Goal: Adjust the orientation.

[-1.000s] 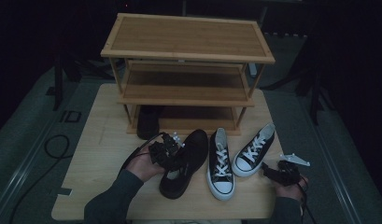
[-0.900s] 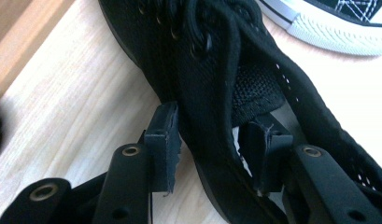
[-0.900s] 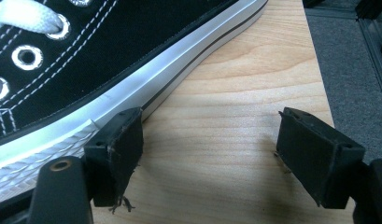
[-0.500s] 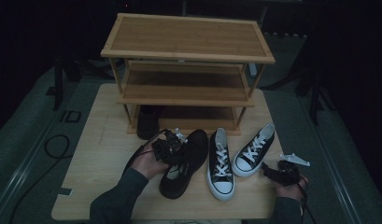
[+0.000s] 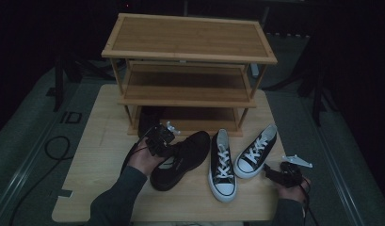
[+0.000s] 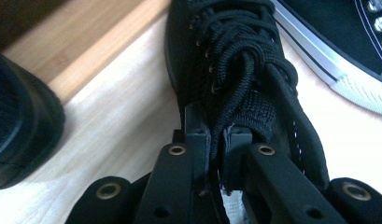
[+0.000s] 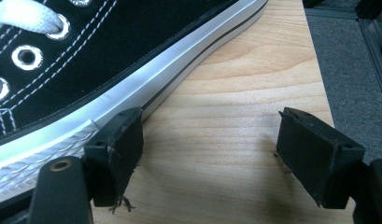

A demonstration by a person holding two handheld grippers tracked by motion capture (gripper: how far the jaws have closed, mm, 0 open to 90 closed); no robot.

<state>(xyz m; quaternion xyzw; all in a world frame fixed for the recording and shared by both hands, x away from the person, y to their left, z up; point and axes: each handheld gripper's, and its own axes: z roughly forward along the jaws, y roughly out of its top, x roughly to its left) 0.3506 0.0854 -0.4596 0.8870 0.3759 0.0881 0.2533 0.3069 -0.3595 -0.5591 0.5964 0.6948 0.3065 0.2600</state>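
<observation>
Left hand and left gripper (image 5: 158, 137): my left forearm enters from the bottom edge of the high view and runs up and slightly right across the table (image 5: 100, 141); the hand sits at the heel end of the all-black shoe (image 5: 180, 157), the gripper reaching into the shoe's opening. In the left gripper view the jaws have just been closing and now stand narrow, their pads pinching the collar wall of the shoe beside the tongue, with the black laces directly ahead of the pads.

All-black shoe: it lies on the table in front of the bottom tier of the wooden shoe rack (image 5: 188, 56). Its long axis runs on a diagonal across the table; which end is the toe I cannot tell for certain from the high view, though the left gripper view shows the laces running away from the gripped end. A second dark shoe (image 5: 149, 120) stands just behind the left gripper, at the rack's lower left.

Right hand and right gripper (image 5: 280, 174): the hand rests low at the table's right near corner, the gripper pointing left toward the pair of black-and-white sneakers (image 5: 239, 155). In the right gripper view the jaws stand wide with bare table between them, one pad just beside a sneaker's white sole.
</observation>
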